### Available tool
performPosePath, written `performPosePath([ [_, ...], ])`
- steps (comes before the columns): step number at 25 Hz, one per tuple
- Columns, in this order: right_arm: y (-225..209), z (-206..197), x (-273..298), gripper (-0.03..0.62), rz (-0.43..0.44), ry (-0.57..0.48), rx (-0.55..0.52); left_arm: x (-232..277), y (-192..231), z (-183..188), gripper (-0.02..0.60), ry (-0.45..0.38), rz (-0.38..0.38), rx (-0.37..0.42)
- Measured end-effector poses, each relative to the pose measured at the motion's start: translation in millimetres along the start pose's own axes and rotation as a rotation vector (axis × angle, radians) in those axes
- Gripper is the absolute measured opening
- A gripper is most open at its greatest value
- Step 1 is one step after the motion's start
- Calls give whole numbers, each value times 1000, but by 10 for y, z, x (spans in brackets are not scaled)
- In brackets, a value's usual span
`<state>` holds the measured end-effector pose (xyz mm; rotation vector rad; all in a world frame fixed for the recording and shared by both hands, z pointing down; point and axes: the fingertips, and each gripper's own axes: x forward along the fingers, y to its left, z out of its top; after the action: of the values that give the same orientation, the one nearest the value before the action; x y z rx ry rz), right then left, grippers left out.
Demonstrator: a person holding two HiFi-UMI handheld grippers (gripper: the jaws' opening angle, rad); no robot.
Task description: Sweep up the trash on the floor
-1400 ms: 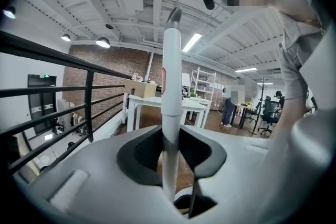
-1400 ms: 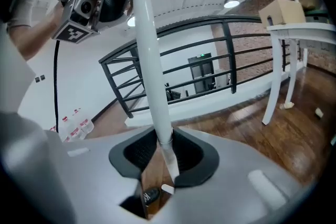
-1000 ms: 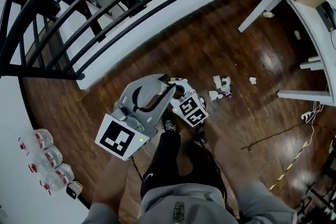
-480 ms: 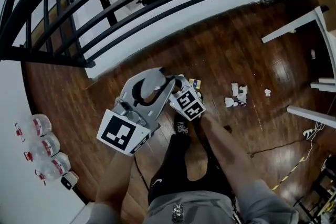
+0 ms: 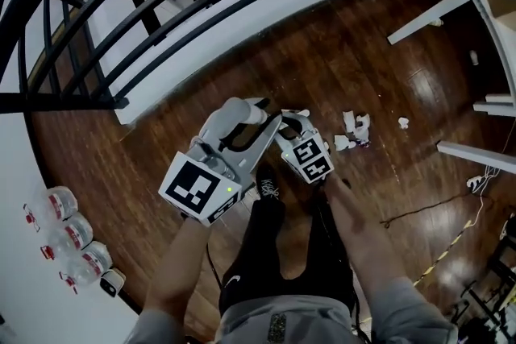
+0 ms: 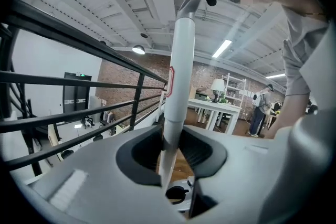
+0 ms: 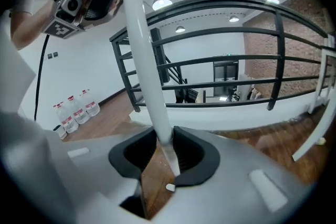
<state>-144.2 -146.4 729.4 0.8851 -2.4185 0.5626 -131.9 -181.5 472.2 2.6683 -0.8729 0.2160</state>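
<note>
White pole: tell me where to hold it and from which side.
Grip the straight shaft of the white pole, not its curved top end. It is slim, round and nearly upright, so the jaws should close on it from the side, across its length. The left gripper holds it this way higher up, the right gripper lower down.

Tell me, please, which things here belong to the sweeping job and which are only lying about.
For the job:
- white pole, clamped by both the left gripper and the right gripper
- paper scraps on the wooden floor

Only lying about:
- water bottles by the wall
- dark cable
- white table leg
- black railing
</note>
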Motion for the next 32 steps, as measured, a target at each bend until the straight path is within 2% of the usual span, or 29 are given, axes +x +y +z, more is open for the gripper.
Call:
performPosePath([
  [4, -324, -199, -387, 94, -63, 6, 13, 357, -334, -5, 97, -4, -68, -1],
  [8, -465, -273, -672, 92, -106, 4, 17, 518, -575, 51, 97, -20, -112, 6],
  [16, -434, -122, -659, 92, -85, -30, 15, 472, -378, 195, 92, -27, -64, -26],
  [21, -464, -141, -482, 93, -78, -19, 26, 555, -347, 120, 95, -4, -97, -2],
  [24, -544, -145, -501, 89, -110, -17, 23, 636, -394, 115, 95, -2, -123, 17],
  [32, -921, -532, -1035, 91, -187, 14, 41, 1036, -867, -3, 95, 30, -206, 0],
])
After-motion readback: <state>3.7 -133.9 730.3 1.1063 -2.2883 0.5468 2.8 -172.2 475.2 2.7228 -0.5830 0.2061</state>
